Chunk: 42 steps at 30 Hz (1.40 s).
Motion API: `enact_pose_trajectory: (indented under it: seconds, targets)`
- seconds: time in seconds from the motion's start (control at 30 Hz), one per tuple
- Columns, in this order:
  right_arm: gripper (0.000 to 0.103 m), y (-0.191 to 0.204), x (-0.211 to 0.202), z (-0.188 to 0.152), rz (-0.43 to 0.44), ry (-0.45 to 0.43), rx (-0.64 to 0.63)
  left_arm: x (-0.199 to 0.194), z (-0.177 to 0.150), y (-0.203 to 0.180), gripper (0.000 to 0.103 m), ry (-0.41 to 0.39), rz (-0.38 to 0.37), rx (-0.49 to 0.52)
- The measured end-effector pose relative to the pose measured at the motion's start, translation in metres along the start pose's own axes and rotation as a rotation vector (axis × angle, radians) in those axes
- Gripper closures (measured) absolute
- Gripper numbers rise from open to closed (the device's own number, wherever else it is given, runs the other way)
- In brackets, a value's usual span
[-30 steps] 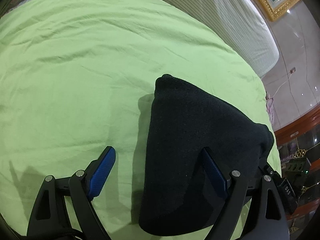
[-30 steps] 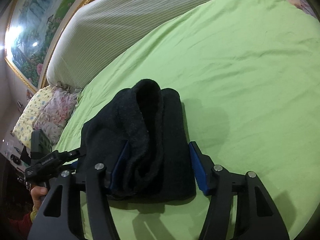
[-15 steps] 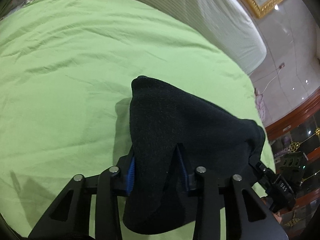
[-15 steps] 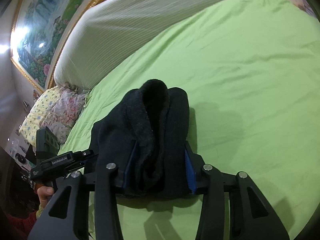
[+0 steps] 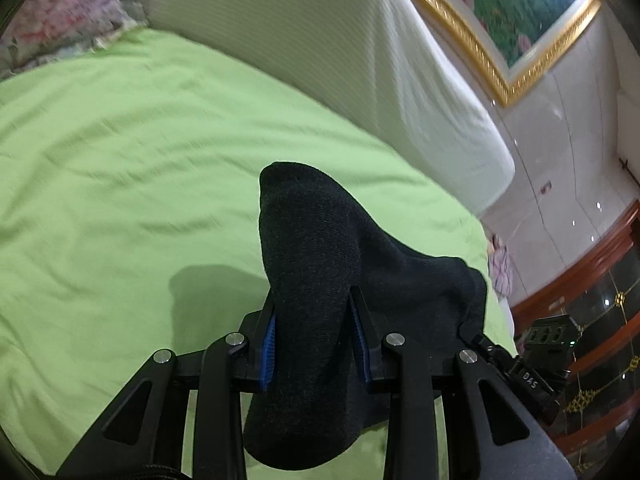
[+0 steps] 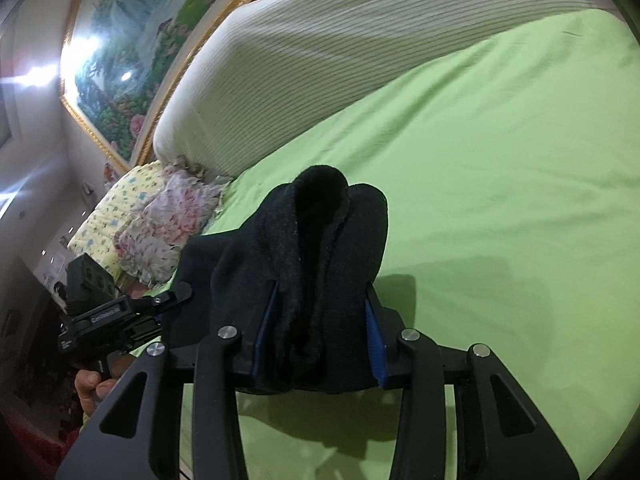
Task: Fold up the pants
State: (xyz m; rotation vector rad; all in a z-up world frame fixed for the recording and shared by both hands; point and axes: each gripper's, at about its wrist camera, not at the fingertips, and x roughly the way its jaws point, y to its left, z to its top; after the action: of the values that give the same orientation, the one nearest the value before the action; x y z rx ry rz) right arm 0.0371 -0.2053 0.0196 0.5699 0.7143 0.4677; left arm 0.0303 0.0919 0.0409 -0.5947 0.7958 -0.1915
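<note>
I've got the thick black fleece-knit pants (image 5: 316, 264), folded into a bundle, lifted just above the lime-green bedsheet (image 5: 120, 184). My left gripper (image 5: 312, 340) is clamped on one end w/ blue pads pressed into cloth; my right gripper (image 6: 320, 332) is pinched on the other end, layers bunched betw. the jaws. Fabric looks soft, floppy, light, prob. not slippery. Best hold: deep on the stacked edges, else inner layers may slide out.
</note>
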Motion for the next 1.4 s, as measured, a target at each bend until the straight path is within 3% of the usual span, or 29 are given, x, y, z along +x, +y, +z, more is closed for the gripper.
enact_pose_trajectory:
  seconds: [0.27,0.6,0.73,0.97,1.03,1.13,1.4]
  targets:
    - [0.062,0.027,0.068,0.016,0.048,0.061,-0.049,-0.016,0.034,0.051,0.072,-0.074,0.107,-0.045]
    - [0.062,0.036,0.119,0.021,0.033,0.132,-0.067,0.008,0.048,0.091,0.072,-0.070,0.179,-0.072]
    - [0.060,0.029,0.126,0.019,0.001,0.154,-0.069,0.016,0.045,0.101,0.071,-0.058,0.192,-0.079]
    - [0.050,0.015,0.127,0.014,-0.050,0.151,-0.072,0.024,0.039,0.112,0.060,-0.036,0.223,-0.068]
    - [0.050,0.013,0.123,0.012,-0.066,0.138,-0.083,0.021,0.037,0.110,0.059,-0.040,0.231,-0.055]
    - [0.049,0.014,0.113,0.011,-0.086,0.115,-0.105,0.015,0.033,0.104,0.046,-0.057,0.278,-0.032]
    - [0.039,0.023,0.098,0.001,-0.186,0.058,-0.224,0.004,0.017,0.097,0.036,-0.063,0.331,-0.014]
